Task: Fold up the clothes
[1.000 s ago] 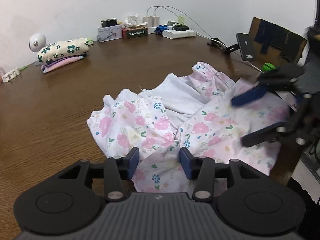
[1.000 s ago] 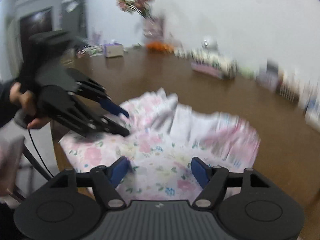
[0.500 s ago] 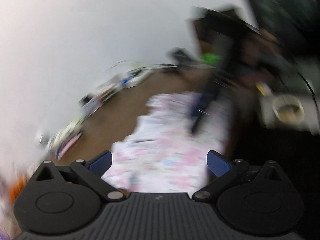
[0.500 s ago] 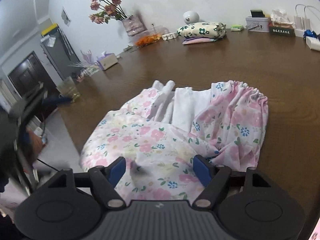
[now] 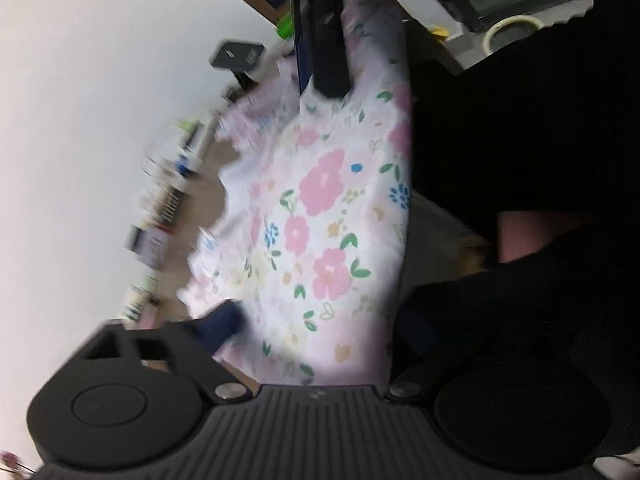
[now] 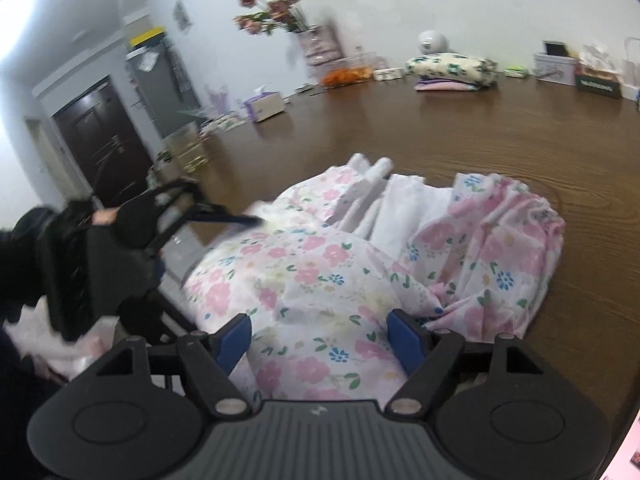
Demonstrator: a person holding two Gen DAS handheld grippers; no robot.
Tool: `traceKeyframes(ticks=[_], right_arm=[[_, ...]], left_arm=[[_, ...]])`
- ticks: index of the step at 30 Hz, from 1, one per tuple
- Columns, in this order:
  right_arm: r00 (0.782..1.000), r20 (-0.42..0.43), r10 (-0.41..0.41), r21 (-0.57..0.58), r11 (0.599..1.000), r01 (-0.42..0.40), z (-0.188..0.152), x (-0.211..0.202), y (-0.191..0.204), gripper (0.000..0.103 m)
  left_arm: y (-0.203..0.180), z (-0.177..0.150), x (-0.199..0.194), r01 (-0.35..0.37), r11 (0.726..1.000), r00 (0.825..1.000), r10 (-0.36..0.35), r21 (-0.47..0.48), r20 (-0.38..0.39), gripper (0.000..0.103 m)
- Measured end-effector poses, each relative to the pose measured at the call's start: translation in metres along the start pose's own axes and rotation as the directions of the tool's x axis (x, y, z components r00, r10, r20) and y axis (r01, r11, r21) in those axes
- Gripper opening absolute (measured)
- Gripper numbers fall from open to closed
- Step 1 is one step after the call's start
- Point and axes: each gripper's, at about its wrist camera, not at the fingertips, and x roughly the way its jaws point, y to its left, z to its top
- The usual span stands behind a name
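A white garment with pink and blue flowers lies crumpled on the brown table, one side hanging over the near edge. My right gripper is low over its near part, jaws opening, with cloth between the blue pads but not pinched. My left gripper is rolled on its side at the hanging edge. Its jaws are closing and straddle the cloth without pressing it. In the right wrist view a hand holds it at the left, one of its fingers touching the garment's far-left edge. One of the right gripper's fingers shows above the cloth.
A folded stack of clothes sits at the table's far side, near boxes, a tissue box and a vase of flowers. The table edge drops off at the left, with a dark door beyond.
My left gripper has rolled sharply onto its side and swung to the garment's hanging edge, its jaws wider than a second ago. My right gripper has shifted slightly and spread a little.
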Motion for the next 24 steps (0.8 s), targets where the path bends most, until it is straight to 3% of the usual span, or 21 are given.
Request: traceKeyframes(ticks=[3, 5, 8, 11, 16, 18, 19, 21, 22, 23, 24], right_arm=[[1.0, -0.028, -0.001, -0.09, 0.996, -0.001, -0.003, -0.008, 0.012, 0.076], [1.0, -0.004, -0.008, -0.184, 0.983, 0.007, -0.004, -0.02, 0.024, 0.076], [0.998, 0.052, -0.046, -0.388, 0.919, 0.063, -0.015, -0.041, 0.044, 0.091], [0.986, 0.033, -0.166, -0.606, 0.781, 0.152, -0.034, -0.038, 0.057, 0.091], [0.945, 0.062, -0.322, -0.847, 0.484, 0.221, -0.069, -0.011, 0.061, 0.089], [0.941, 0.065, -0.332, -0.877, 0.431, 0.213, -0.075, -0.001, 0.062, 0.081], [0.942, 0.06, -0.331, -0.88, 0.428, 0.207, -0.075, 0.002, 0.061, 0.07], [0.949, 0.035, -0.312, -0.858, 0.478, 0.188, -0.07, 0.001, 0.058, 0.067], [0.954, 0.021, -0.298, -0.84, 0.512, 0.178, -0.066, -0.001, 0.056, 0.06], [0.963, 0.002, -0.27, -0.806, 0.569, 0.161, -0.06, -0.007, 0.055, 0.056], [0.973, -0.024, -0.229, -0.762, 0.635, 0.131, -0.051, -0.015, 0.052, 0.046]], left_arm=[[0.007, 0.002, -0.005, 0.069, 0.997, 0.998, -0.069, -0.037, -0.003, 0.078], [0.016, 0.001, -0.004, 0.109, 0.992, 0.994, -0.109, -0.066, -0.004, 0.078], [0.027, -0.002, -0.002, 0.173, 0.978, 0.985, -0.173, -0.116, 0.004, 0.078], [0.032, -0.004, -0.002, 0.213, 0.965, 0.977, -0.214, -0.152, 0.016, 0.078], [0.036, -0.005, -0.004, 0.251, 0.954, 0.968, -0.252, -0.165, 0.02, 0.078], [0.037, -0.005, -0.006, 0.262, 0.948, 0.965, -0.263, -0.18, 0.021, 0.076], [0.04, -0.006, -0.008, 0.27, 0.944, 0.962, -0.271, -0.192, 0.022, 0.074], [0.046, -0.005, -0.013, 0.289, 0.932, 0.956, -0.291, -0.219, 0.024, 0.061], [0.051, -0.005, -0.015, 0.309, 0.921, 0.95, -0.311, -0.238, 0.028, 0.056], [0.059, -0.004, -0.018, 0.345, 0.9, 0.937, -0.347, -0.266, 0.043, 0.046], [0.068, -0.003, -0.021, 0.387, 0.873, 0.92, -0.387, -0.296, 0.063, 0.042]])
